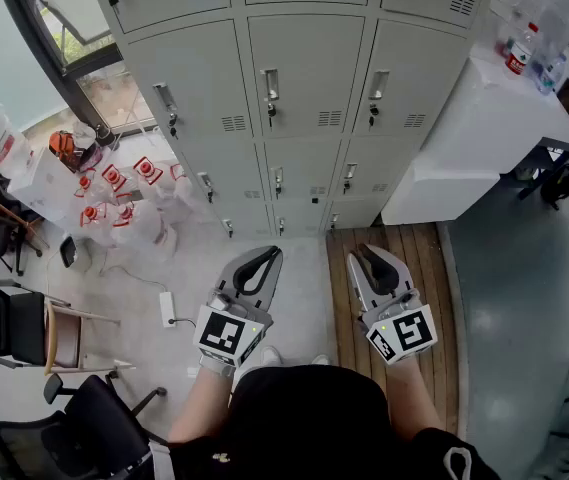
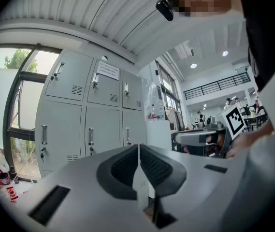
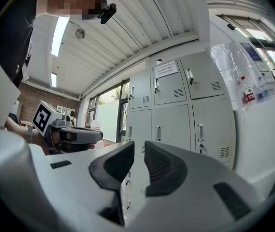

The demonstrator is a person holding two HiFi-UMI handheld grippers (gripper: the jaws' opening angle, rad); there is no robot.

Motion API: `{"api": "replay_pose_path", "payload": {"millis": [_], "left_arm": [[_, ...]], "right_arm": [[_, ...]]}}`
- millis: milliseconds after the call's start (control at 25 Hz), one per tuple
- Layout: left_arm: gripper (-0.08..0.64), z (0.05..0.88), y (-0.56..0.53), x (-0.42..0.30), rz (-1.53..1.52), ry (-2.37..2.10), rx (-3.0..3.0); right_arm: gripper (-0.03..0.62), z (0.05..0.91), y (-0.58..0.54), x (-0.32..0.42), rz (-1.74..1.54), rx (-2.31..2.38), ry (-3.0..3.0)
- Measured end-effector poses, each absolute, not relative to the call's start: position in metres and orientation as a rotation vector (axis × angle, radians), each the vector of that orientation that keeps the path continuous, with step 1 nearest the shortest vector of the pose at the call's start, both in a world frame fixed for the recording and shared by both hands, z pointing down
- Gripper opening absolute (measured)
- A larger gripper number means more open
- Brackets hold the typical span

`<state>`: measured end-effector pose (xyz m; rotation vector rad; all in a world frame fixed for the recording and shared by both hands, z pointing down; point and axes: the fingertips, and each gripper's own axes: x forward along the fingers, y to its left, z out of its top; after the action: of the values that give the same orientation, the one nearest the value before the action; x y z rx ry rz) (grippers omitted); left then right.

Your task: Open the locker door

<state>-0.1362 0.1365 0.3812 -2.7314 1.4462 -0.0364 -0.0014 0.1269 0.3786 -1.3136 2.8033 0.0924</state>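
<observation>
A bank of grey lockers (image 1: 304, 78) stands ahead, every door closed, each with a small upright handle and a key below it. The middle door (image 1: 299, 73) carries its handle (image 1: 271, 86) on its left side. My left gripper (image 1: 262, 260) and right gripper (image 1: 372, 256) are held side by side in front of my body, well short of the lockers and touching nothing. In the left gripper view the lockers (image 2: 94, 124) lie beyond the left gripper (image 2: 138, 146), whose pads meet. The right gripper (image 3: 139, 145) has its jaws drawn together, nothing between them, with the lockers (image 3: 176, 120) ahead.
A white cabinet (image 1: 494, 118) with bottles on top stands right of the lockers. White bags with red print (image 1: 114, 198) pile up at the left below a window (image 1: 74, 38). Chairs (image 1: 24, 328) and a power strip (image 1: 167, 308) sit left; a wooden platform (image 1: 434, 298) lies underfoot at right.
</observation>
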Motion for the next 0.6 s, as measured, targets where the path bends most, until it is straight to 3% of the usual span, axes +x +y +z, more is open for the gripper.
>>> {"api": "replay_pose_path", "payload": {"millis": [600], "left_arm": [[0.029,0.39,0.117,-0.217,-0.02,1.408,-2.801]], "right_arm": [[0.078,0.38,0.11,-0.062,0.064,-1.396,2.742]]}}
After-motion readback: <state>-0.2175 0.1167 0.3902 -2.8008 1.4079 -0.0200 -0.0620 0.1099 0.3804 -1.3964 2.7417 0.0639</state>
